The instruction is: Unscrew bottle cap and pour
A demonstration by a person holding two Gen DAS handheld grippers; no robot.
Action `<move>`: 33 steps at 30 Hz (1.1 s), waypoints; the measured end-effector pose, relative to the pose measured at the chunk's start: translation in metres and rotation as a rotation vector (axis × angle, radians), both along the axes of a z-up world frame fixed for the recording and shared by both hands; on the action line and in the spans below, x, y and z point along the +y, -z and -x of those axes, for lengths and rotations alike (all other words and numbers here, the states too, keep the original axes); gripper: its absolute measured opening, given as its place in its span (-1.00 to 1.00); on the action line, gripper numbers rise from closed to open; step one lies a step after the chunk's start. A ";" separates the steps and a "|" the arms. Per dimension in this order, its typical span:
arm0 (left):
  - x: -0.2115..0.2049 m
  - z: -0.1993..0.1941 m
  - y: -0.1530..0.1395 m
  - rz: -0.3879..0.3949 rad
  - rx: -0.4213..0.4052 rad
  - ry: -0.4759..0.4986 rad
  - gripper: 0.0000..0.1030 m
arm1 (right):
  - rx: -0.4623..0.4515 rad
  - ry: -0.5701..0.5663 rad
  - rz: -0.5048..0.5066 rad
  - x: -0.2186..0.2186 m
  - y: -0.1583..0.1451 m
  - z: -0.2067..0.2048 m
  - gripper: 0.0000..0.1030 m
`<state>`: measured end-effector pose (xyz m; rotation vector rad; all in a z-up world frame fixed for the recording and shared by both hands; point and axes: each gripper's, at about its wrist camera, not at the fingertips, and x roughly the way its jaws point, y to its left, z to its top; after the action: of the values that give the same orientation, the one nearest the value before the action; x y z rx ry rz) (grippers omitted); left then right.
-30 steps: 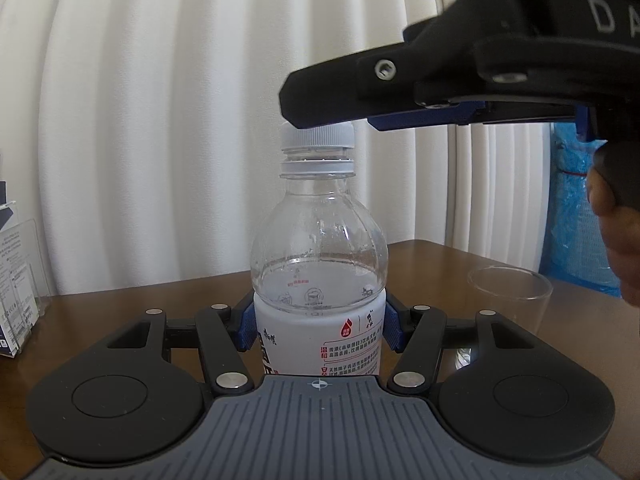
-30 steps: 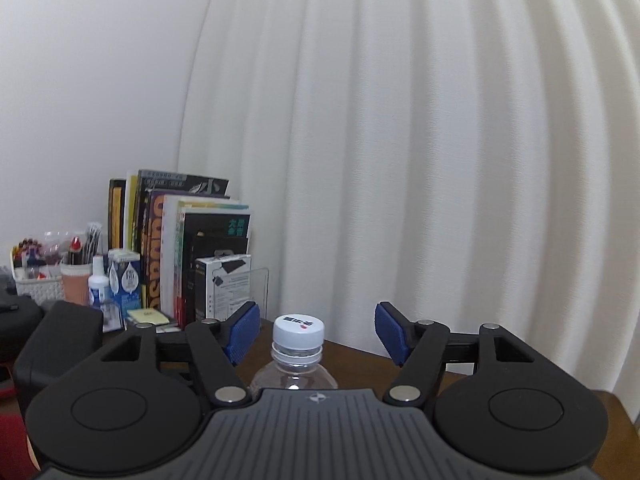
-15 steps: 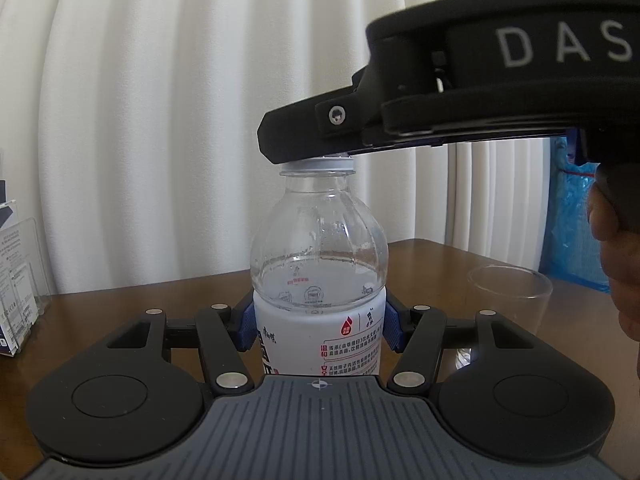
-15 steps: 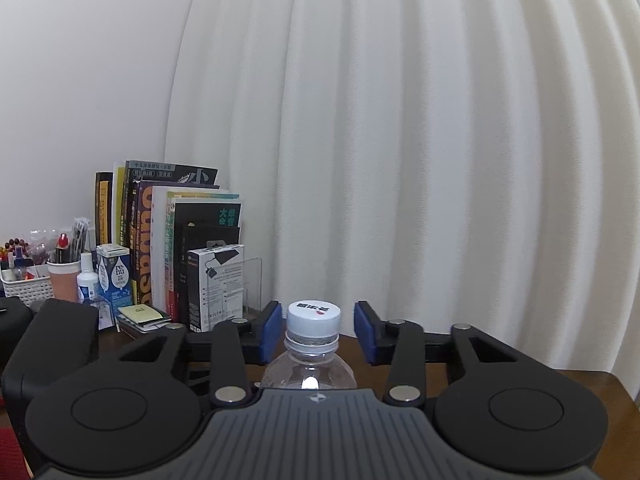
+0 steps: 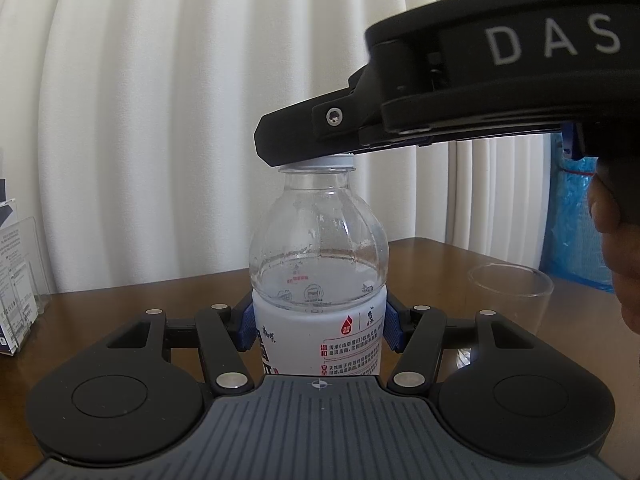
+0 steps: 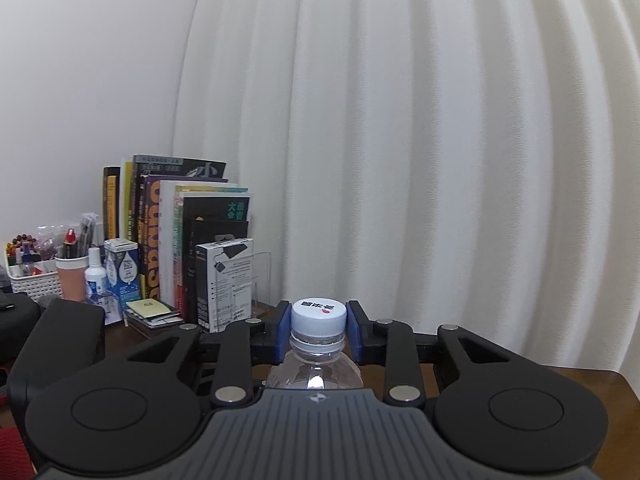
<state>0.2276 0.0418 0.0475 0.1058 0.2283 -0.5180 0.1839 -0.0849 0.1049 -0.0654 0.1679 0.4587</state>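
Blue pads of left gripper (image 5: 318, 330) pinch bottle (image 5: 319, 264) at its label; bottle upright on table (image 5: 132, 300). Right gripper (image 6: 319, 330), nearly level, comes in from the right above, pads clamped on white cap (image 6: 319, 314). Hand (image 5: 616, 240) on its grip. Cup (image 5: 512, 296) right of bottle, apart.

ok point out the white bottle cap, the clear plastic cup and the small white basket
white ribbed bottle cap (image 6: 319, 315): right wrist view, its side wall
clear plastic cup (image 5: 516, 300): left wrist view, its side wall
small white slotted basket (image 6: 34, 282): right wrist view, its front wall
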 end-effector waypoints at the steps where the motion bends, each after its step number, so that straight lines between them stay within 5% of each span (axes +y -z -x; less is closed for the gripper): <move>1: 0.000 0.000 0.000 0.000 0.000 0.000 0.14 | 0.002 -0.010 0.003 -0.002 -0.001 0.000 -0.38; 19: -0.002 -0.005 0.004 -0.005 -0.005 0.004 0.12 | 0.036 -0.177 0.036 -0.024 -0.012 -0.014 -0.38; 33: -0.005 -0.006 0.005 -0.003 -0.005 0.017 0.12 | 0.051 -0.466 0.101 -0.048 -0.023 -0.046 -0.38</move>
<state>0.2337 0.0365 0.0421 0.1118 0.2237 -0.5342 0.2295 -0.1325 0.1277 -0.1939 0.2264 0.9177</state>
